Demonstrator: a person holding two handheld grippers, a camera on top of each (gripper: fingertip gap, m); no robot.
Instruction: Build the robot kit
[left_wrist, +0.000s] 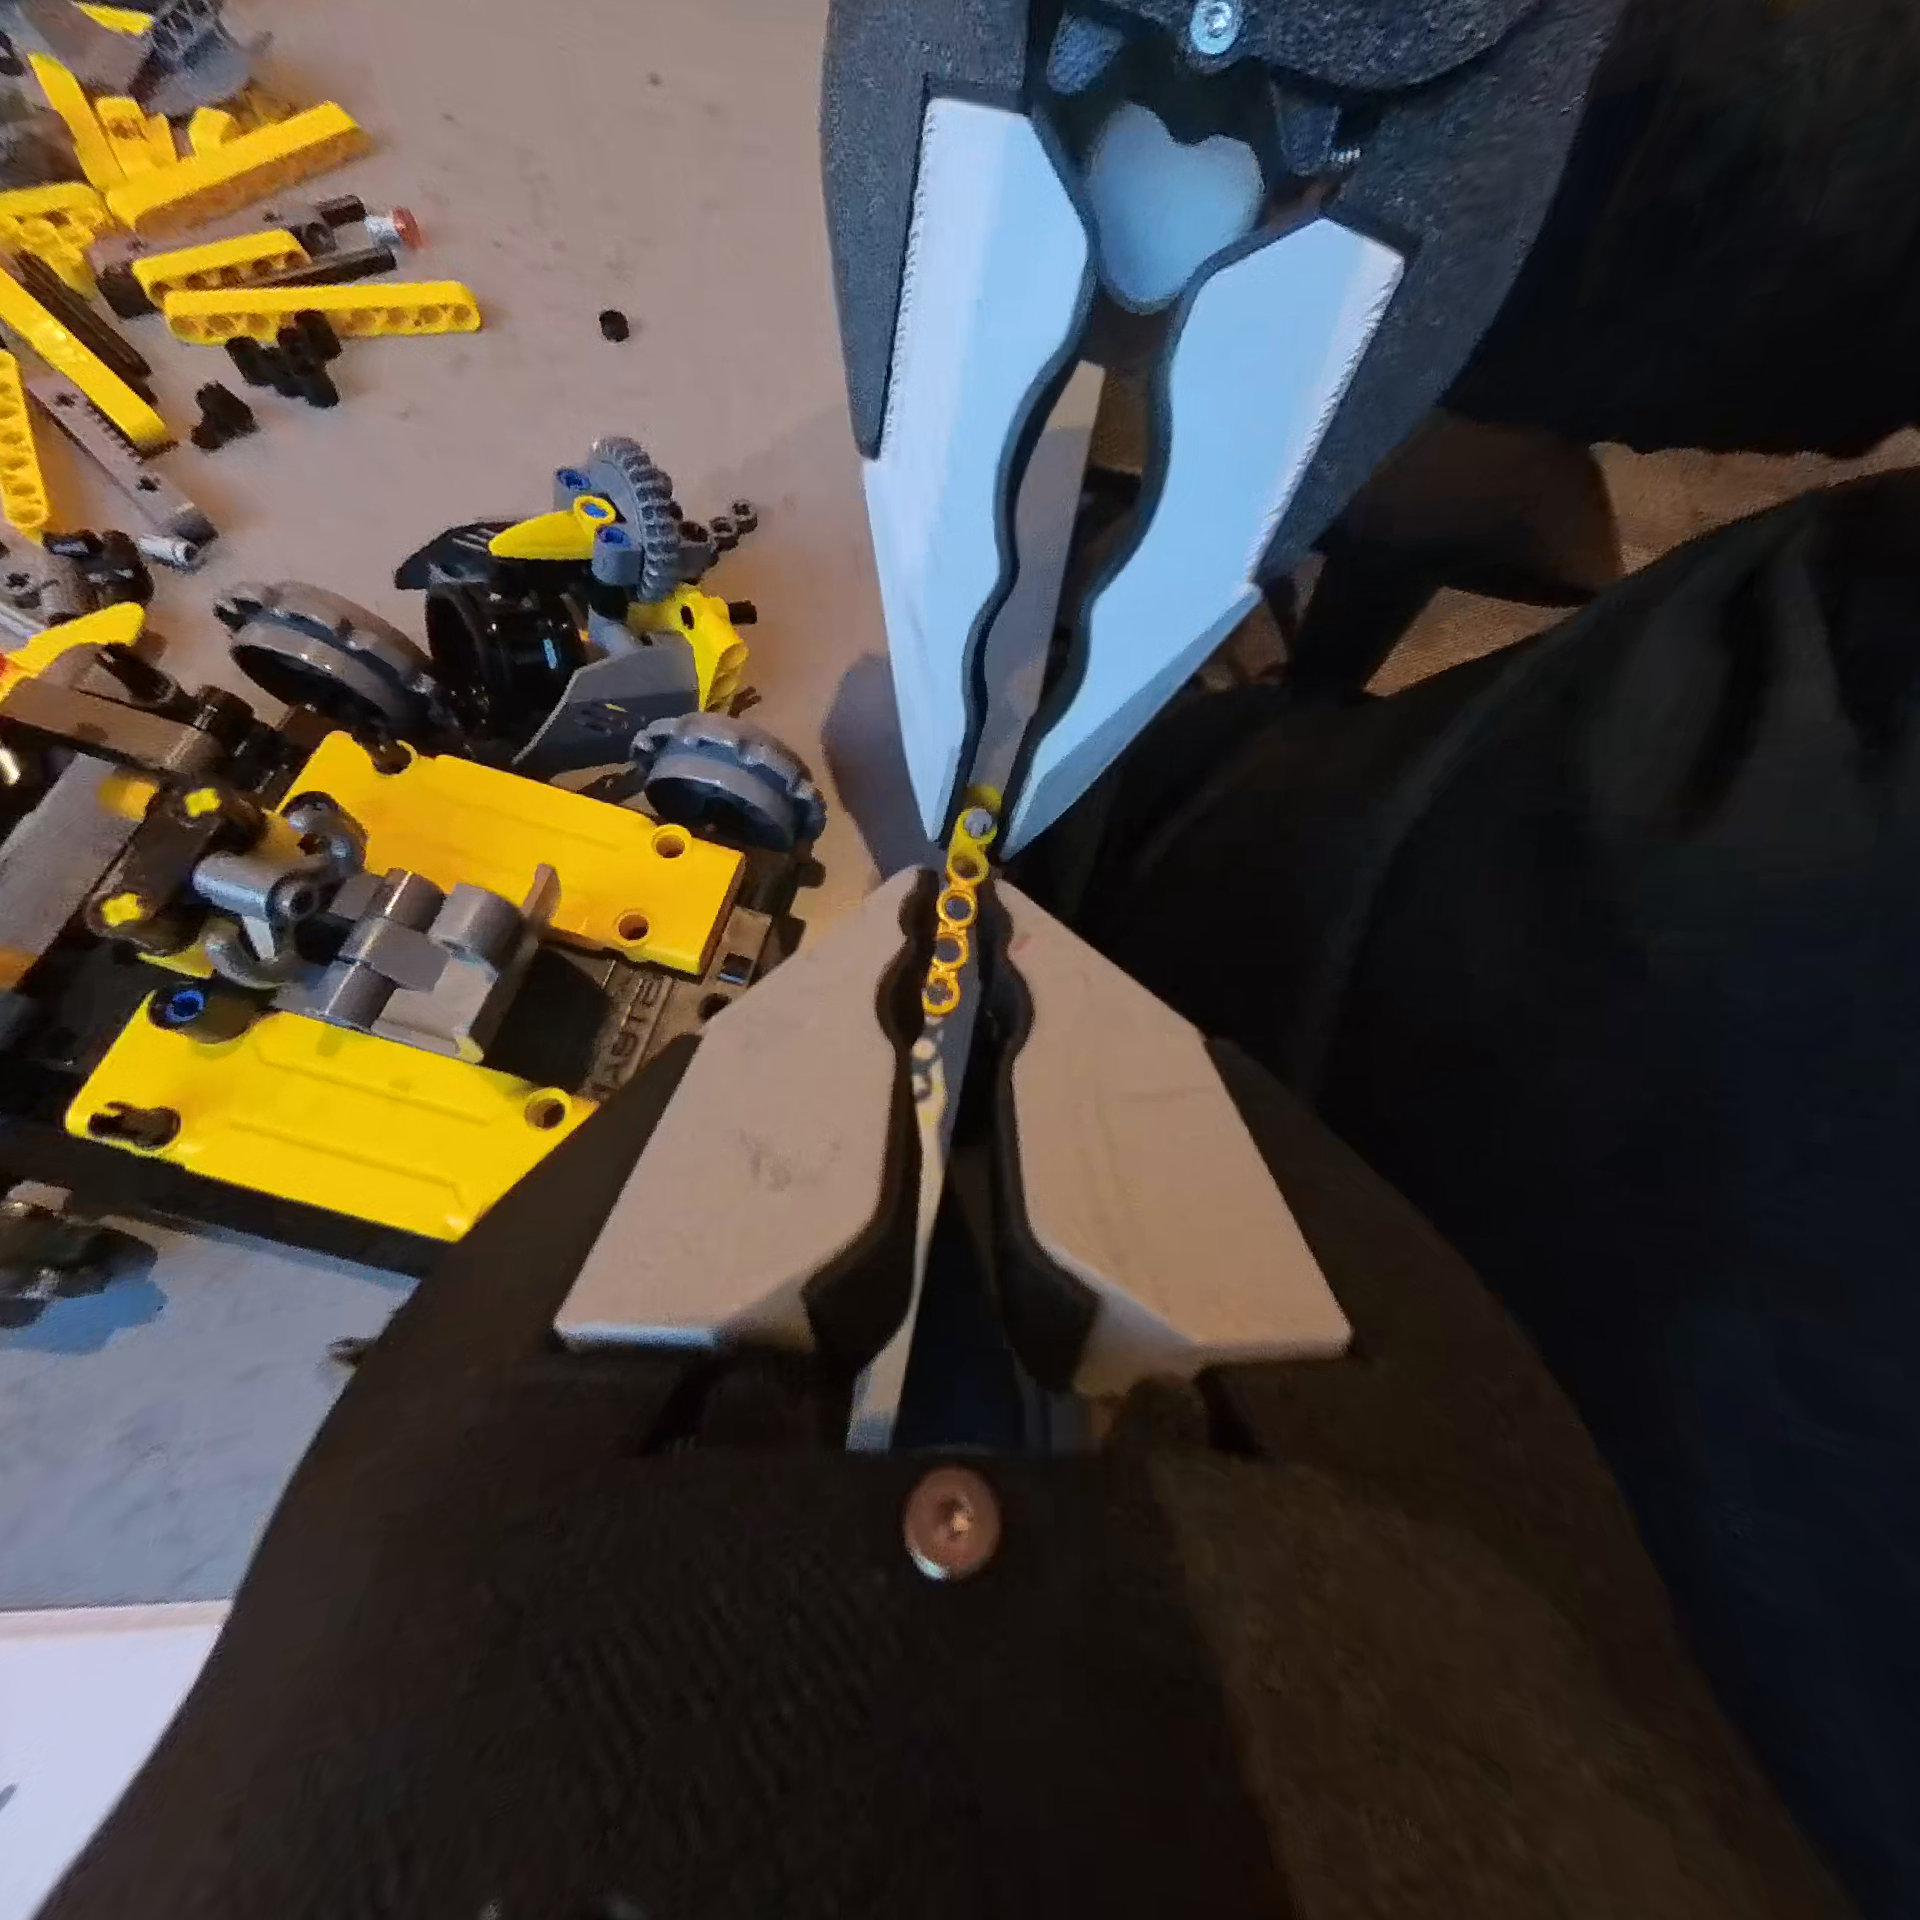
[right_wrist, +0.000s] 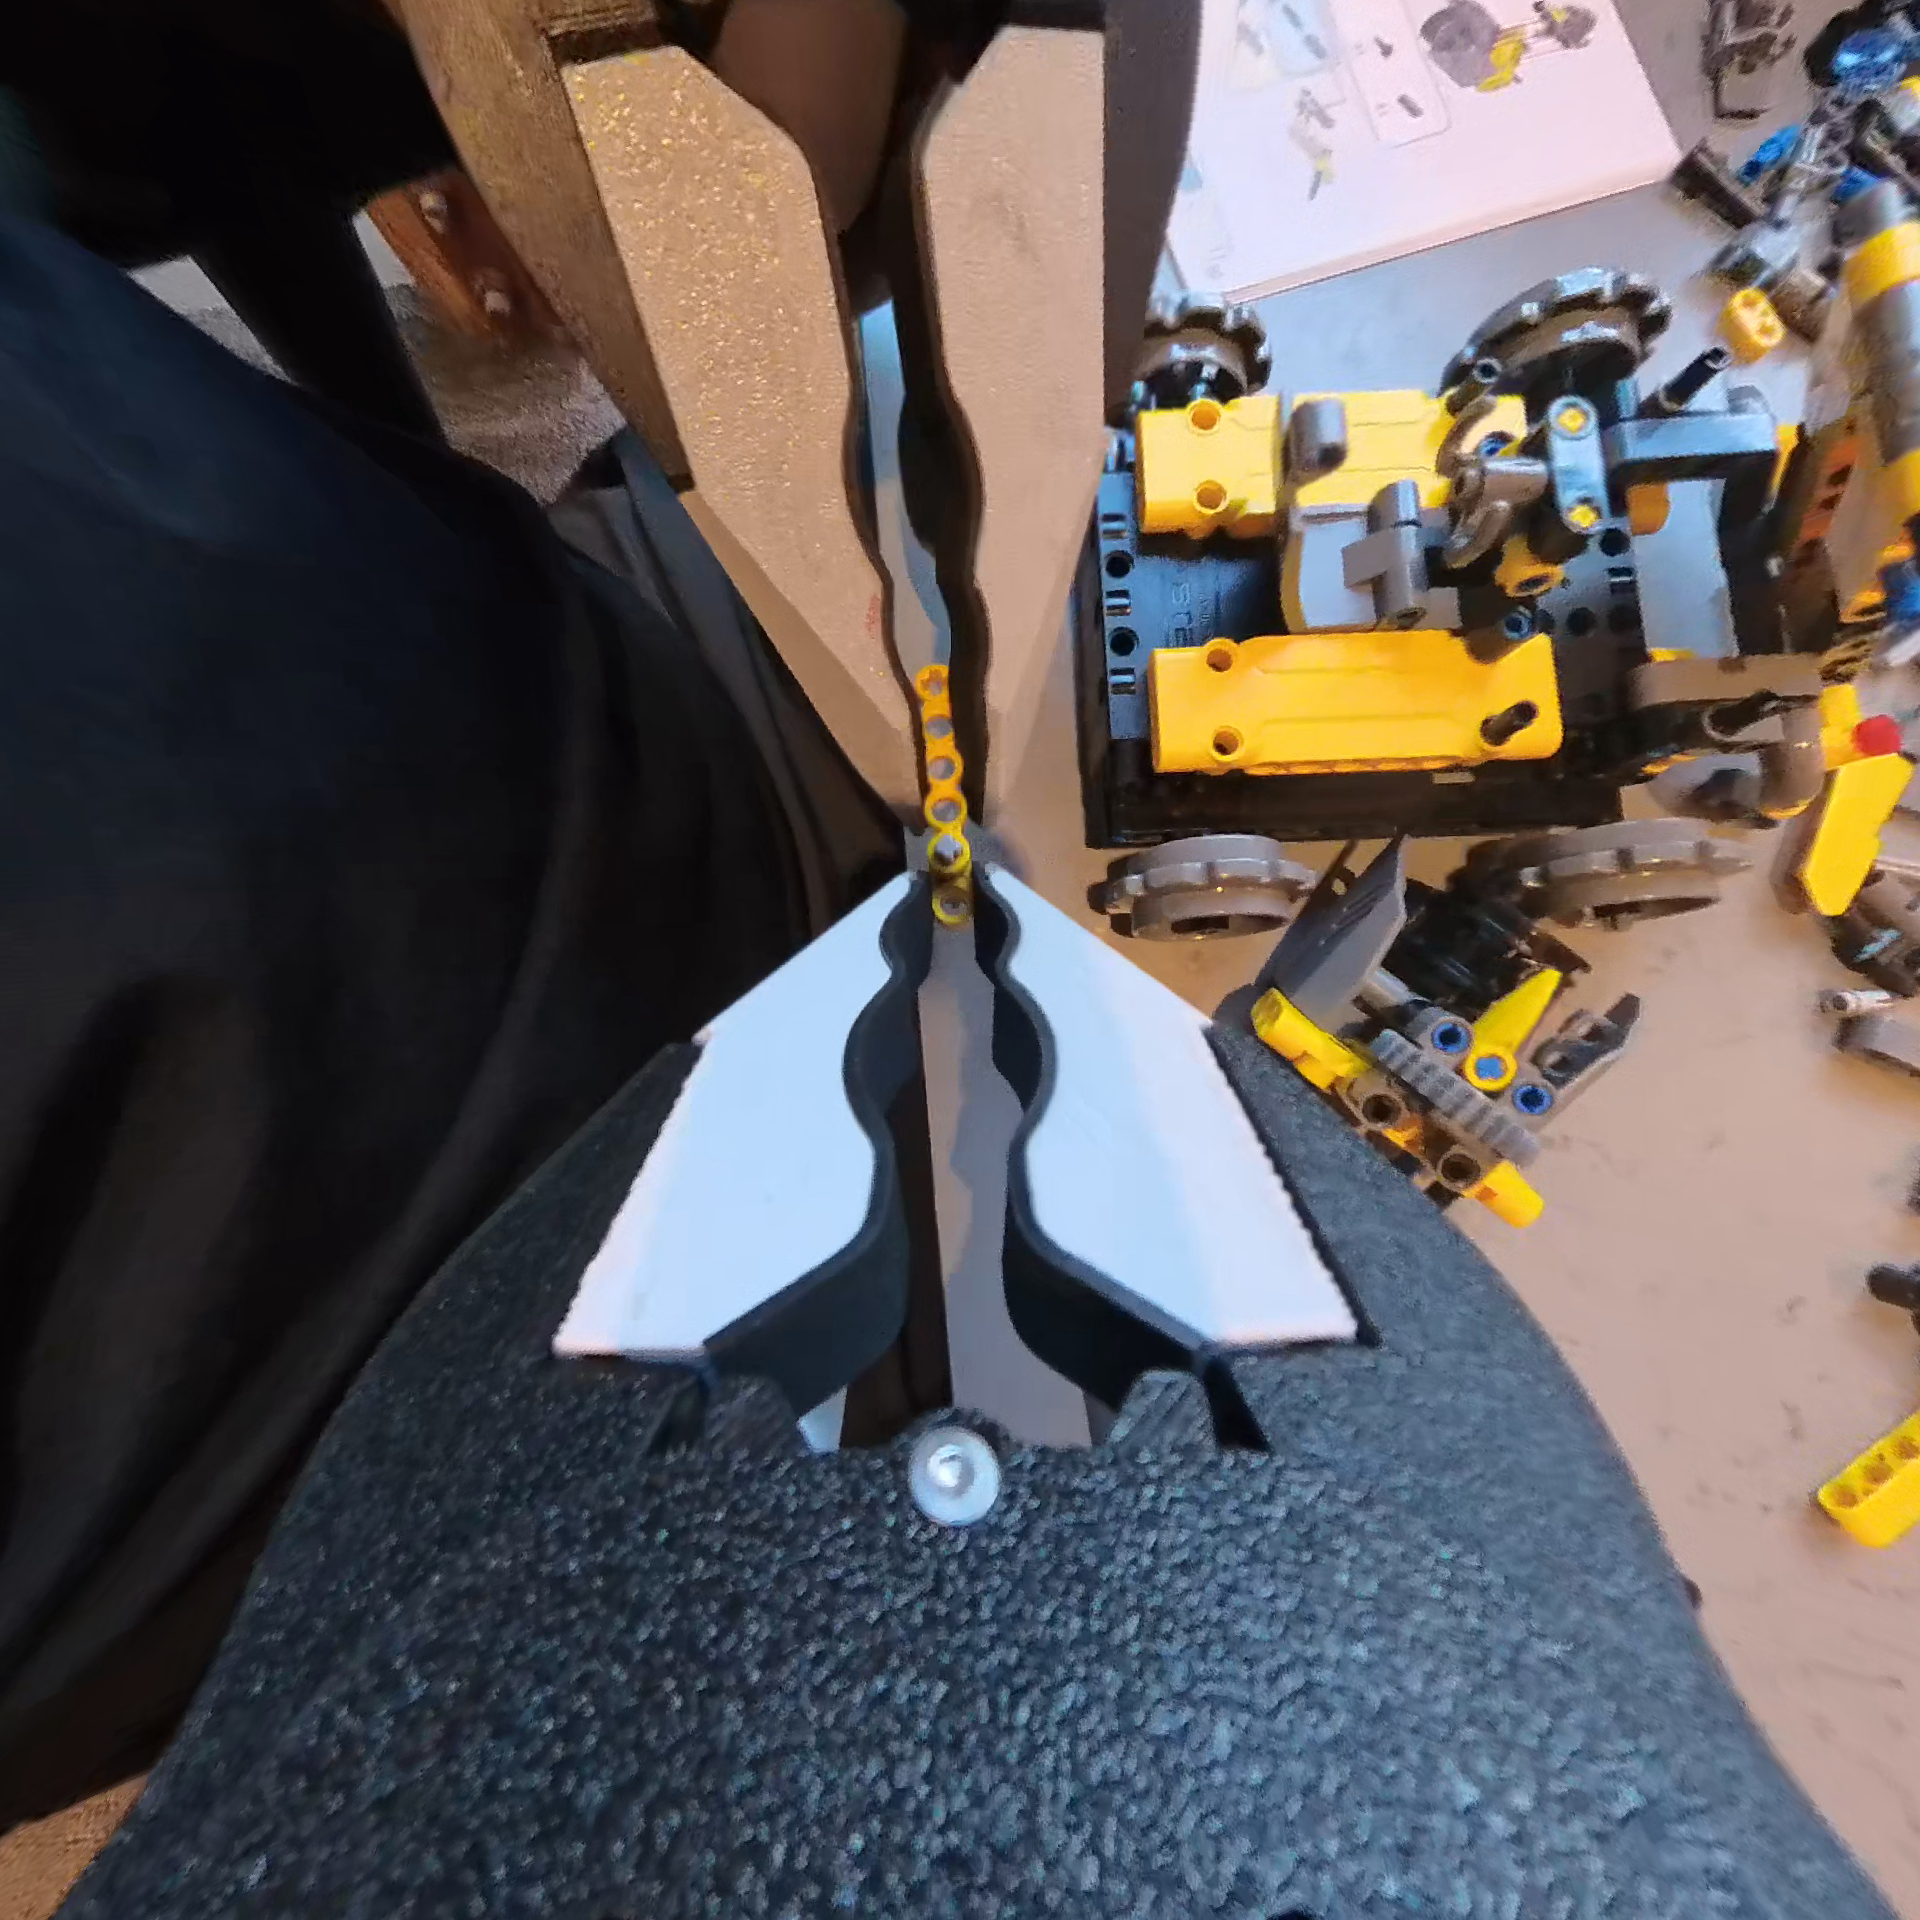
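Left wrist view: both grippers' jaws pinch one yellow beam (left_wrist: 958, 906).

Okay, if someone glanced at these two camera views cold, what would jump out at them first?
Dead centre, the left gripper and right gripper meet tip to tip, both shut on one thin yellow holed beam. Beside them on the table stands a half-built yellow and black vehicle with grey toothed wheels, loose yellow beams scattered beyond it.

Left wrist view: looks forward along its own fingers, close, meeting the opposite gripper (left_wrist: 971, 831) tip to tip. Right wrist view: the reverse direction. Both share the yellow holed beam (right_wrist: 943, 790) and yellow-black toy vehicle (right_wrist: 1351, 623).
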